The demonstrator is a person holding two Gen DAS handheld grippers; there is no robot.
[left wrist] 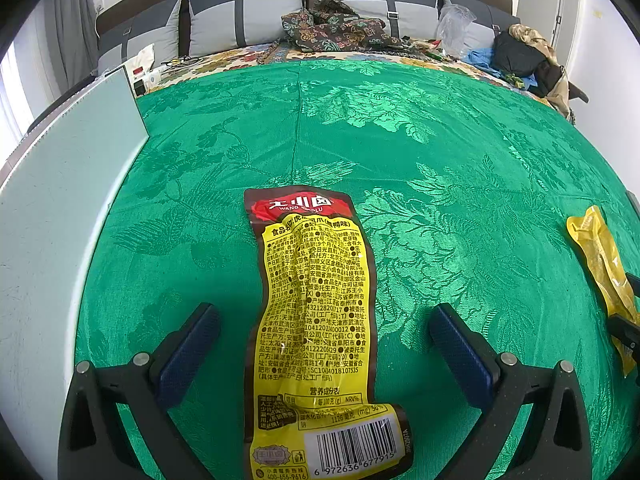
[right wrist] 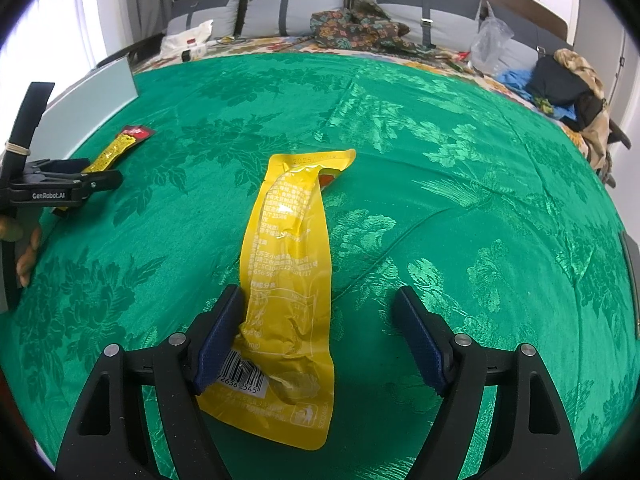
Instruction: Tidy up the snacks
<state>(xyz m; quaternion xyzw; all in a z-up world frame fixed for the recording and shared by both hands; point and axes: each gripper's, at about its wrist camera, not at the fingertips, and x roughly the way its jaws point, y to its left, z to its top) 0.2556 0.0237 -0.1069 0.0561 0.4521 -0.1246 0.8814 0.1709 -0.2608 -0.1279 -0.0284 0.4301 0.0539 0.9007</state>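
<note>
A long yellow snack packet with a red-and-brown top (left wrist: 316, 320) lies flat on the green cloth, lengthwise between the fingers of my left gripper (left wrist: 324, 316), which is open around it without touching. A plain yellow snack packet (right wrist: 292, 280) lies between the fingers of my right gripper (right wrist: 320, 300), which is open; the left finger (right wrist: 220, 336) touches the packet's edge. The plain yellow packet also shows at the right edge of the left wrist view (left wrist: 604, 276). The left gripper (right wrist: 60, 188) and the red-topped packet (right wrist: 116, 148) show at the left of the right wrist view.
The green patterned cloth (left wrist: 440, 160) covers a bed. A pale flat board (left wrist: 60, 200) stands along the left side. Grey pillows (left wrist: 248, 12), crumpled clothes (left wrist: 336, 28), a clear plastic bag (left wrist: 456, 28) and a dark bag (left wrist: 520, 56) lie at the far end.
</note>
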